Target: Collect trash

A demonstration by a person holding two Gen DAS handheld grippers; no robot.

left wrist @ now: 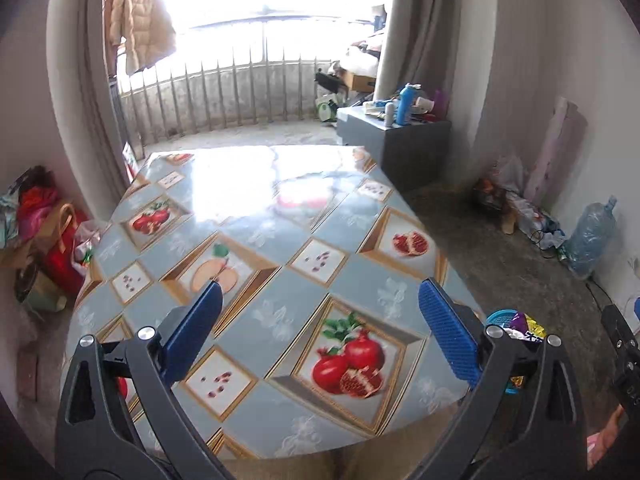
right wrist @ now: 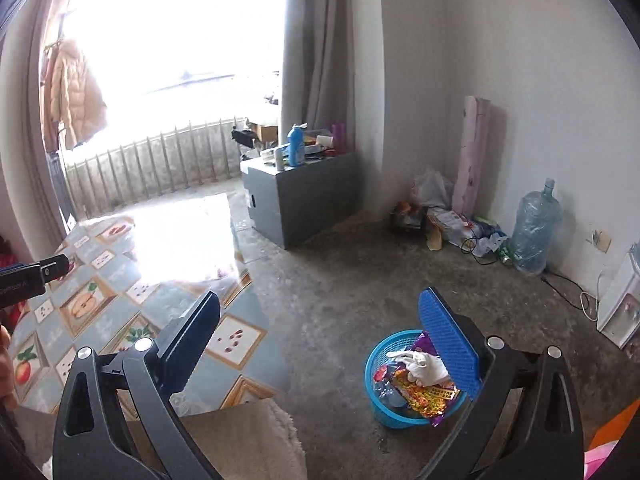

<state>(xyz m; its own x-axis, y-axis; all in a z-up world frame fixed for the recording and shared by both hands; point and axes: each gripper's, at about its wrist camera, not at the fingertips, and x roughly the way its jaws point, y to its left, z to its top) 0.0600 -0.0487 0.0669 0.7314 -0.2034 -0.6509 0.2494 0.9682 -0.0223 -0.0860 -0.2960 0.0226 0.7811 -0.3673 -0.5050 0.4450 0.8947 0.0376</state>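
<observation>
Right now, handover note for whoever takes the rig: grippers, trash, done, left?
Left gripper: open, nothing between the fingers, above the table.
Right gripper: open, nothing held, over the floor beside the table.
Trash: wrappers and a crumpled white piece sit in the blue basket on the floor, by the table's right edge.
Done: no loose trash shows on the tabletop.
Left: nothing obvious on the table; clutter by the far wall may or may not belong to the job.

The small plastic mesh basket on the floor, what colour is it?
The small plastic mesh basket is bright blue, clearest in the right wrist view.
</observation>
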